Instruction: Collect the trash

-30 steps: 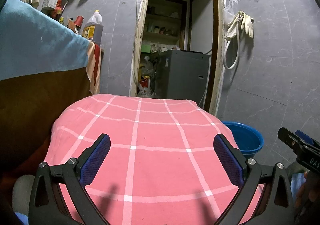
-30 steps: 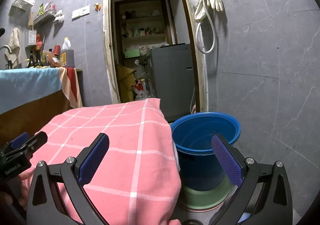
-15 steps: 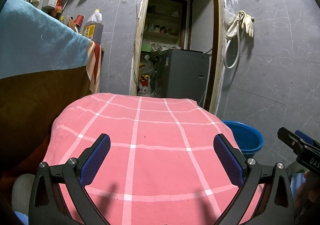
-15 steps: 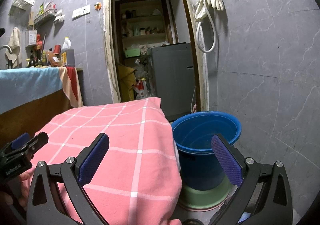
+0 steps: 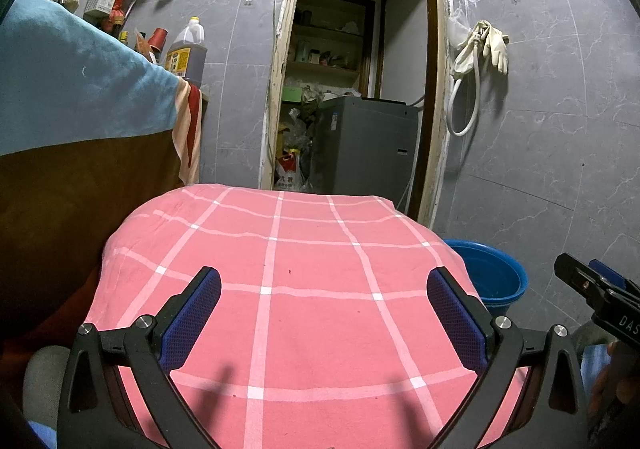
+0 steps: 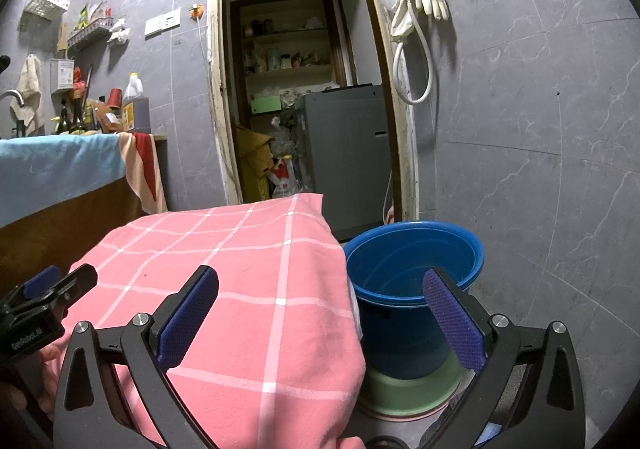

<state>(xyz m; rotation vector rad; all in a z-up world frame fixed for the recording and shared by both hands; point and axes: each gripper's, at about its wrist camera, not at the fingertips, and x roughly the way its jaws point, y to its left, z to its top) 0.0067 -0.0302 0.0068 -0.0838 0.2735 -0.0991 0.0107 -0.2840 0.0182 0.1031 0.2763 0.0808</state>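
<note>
Bucket [image 6: 412, 273], blue, stands just ahead of my right claw [image 6: 320, 317], right of the pink cloth [image 5: 280, 289]. My left claw [image 5: 324, 315] hovers over that cloth. Both claws gape wide, holding nothing.

pink cloth [image 5: 304, 313] bare | blue bucket [image 6: 412, 269] open, just right of it

Blue bucket [image 6: 412, 273] upright beside pink-clothed table [image 6: 248, 269].
</note>
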